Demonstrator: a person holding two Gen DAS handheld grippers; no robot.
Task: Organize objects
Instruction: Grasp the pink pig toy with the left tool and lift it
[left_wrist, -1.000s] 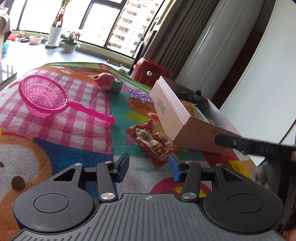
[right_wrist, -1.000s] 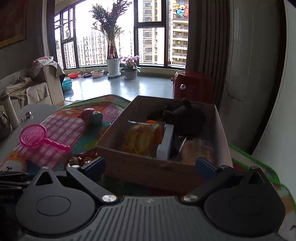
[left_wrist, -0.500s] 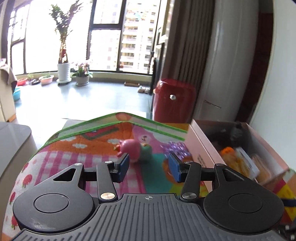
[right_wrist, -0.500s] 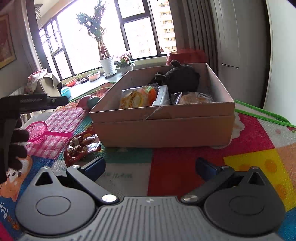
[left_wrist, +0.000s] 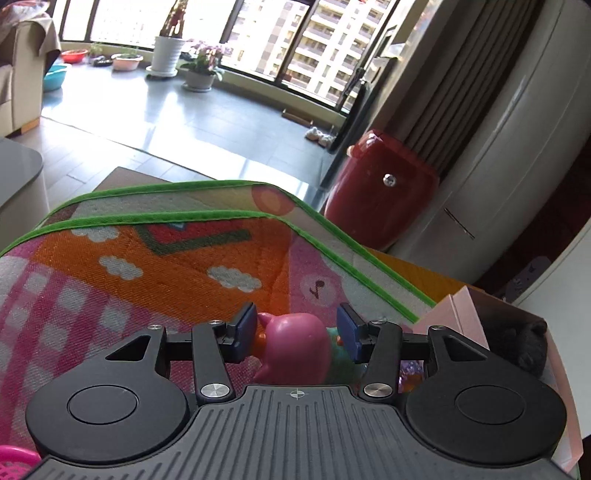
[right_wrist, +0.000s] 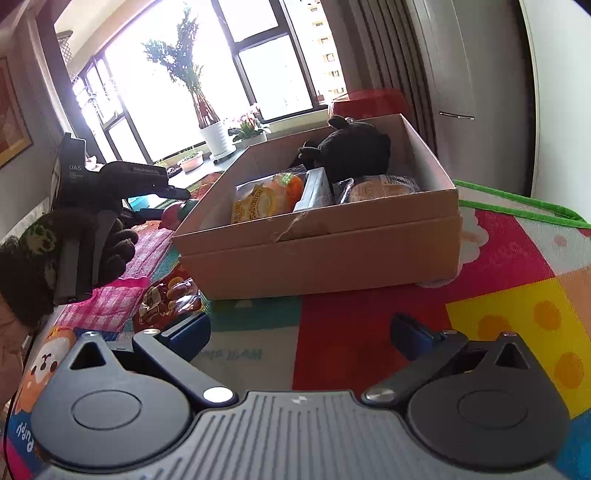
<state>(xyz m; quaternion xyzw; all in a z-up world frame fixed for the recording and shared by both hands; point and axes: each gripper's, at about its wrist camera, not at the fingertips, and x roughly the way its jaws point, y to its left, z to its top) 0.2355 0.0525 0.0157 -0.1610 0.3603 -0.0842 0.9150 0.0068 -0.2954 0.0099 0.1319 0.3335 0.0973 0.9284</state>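
A pink toy figure with a teal part (left_wrist: 291, 343) lies on the colourful play mat (left_wrist: 147, 266) near its far edge. My left gripper (left_wrist: 295, 328) straddles it, the blue pads (left_wrist: 245, 325) standing a little off either side, so it is open. The right wrist view shows a gloved hand (right_wrist: 74, 251) holding that gripper left of the cardboard box (right_wrist: 332, 251). The box holds a black plush (right_wrist: 351, 151), a yellow snack packet (right_wrist: 266, 203) and a wrapped bun (right_wrist: 384, 188). My right gripper (right_wrist: 299, 328) hovers open over the mat in front of the box, nothing between its fingers.
A red snack packet (right_wrist: 166, 299) lies on the mat by the box's near left corner. A pink strainer (left_wrist: 14, 461) shows at the lower left edge. A red bin (left_wrist: 376, 192) stands beyond the mat's green-trimmed edge, beside curtains.
My left gripper swung away from the snack packet and box to the far end of the mat, and the pink toy now sits between its jaws. The right gripper dropped slightly and rolled.
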